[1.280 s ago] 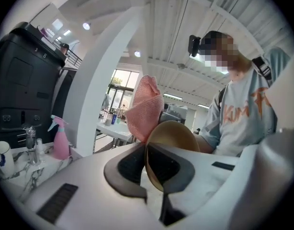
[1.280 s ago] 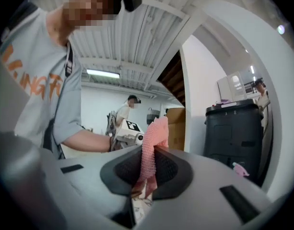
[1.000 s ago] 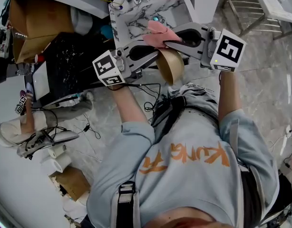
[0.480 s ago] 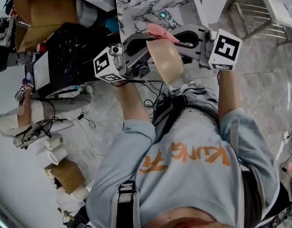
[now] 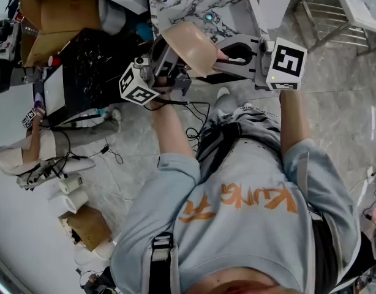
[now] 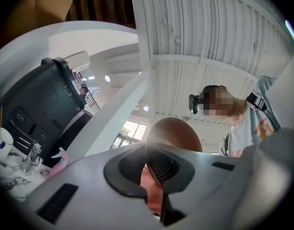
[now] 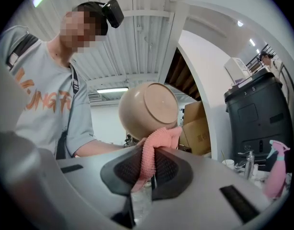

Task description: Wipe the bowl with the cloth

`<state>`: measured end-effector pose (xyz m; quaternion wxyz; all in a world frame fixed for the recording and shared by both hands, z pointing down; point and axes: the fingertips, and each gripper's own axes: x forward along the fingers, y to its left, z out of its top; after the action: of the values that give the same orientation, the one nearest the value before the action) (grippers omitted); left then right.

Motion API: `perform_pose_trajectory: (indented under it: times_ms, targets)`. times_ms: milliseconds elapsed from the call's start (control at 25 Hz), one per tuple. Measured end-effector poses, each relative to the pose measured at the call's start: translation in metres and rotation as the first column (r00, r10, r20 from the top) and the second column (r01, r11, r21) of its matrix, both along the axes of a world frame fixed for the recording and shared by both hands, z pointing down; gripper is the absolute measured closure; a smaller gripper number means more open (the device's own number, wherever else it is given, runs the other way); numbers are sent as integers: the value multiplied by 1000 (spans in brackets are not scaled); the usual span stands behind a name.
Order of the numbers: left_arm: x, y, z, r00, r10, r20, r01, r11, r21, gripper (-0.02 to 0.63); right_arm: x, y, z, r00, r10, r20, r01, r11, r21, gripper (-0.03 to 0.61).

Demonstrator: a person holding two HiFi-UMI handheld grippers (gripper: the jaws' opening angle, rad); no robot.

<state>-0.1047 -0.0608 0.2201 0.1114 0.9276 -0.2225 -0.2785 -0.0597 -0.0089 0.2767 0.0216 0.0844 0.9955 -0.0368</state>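
Note:
A beige bowl (image 5: pixel 191 46) is held up in the air in front of the person. My left gripper (image 5: pixel 174 60) is shut on its rim, and in the left gripper view the bowl (image 6: pixel 178 133) rises just past the jaws (image 6: pixel 154 164). My right gripper (image 5: pixel 223 55) comes in from the right, shut on a pink cloth (image 7: pixel 154 152). In the right gripper view the cloth's upper end touches the lower edge of the bowl (image 7: pixel 147 107), whose base faces that camera. From the head view the bowl hides most of the cloth.
A marble counter (image 5: pixel 188 11) with small items lies beyond the grippers. A black machine (image 5: pixel 84 72) and cardboard boxes (image 5: pixel 47 17) stand to the left. Cables (image 5: pixel 194 121) and paper rolls (image 5: pixel 71 192) lie on the floor. A pink spray bottle (image 7: pixel 276 169) stands on the counter.
The left gripper has risen and tipped upward, carrying the bowl up and to the left in the head view. The cloth, once on top of the bowl, is now mostly behind it.

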Motion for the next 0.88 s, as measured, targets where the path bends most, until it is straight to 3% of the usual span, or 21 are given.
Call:
perform_pose_trajectory:
  times_ms: [320, 880]
  targets:
    - [4, -13, 23, 998, -13, -58, 7, 995, -101, 582, 30, 13, -4, 997, 45, 60, -43, 999, -30, 529]
    - [24, -27, 63, 999, 22, -41, -31, 974, -225, 583, 73, -3, -30, 962, 177, 208, -165, 984, -74, 529]
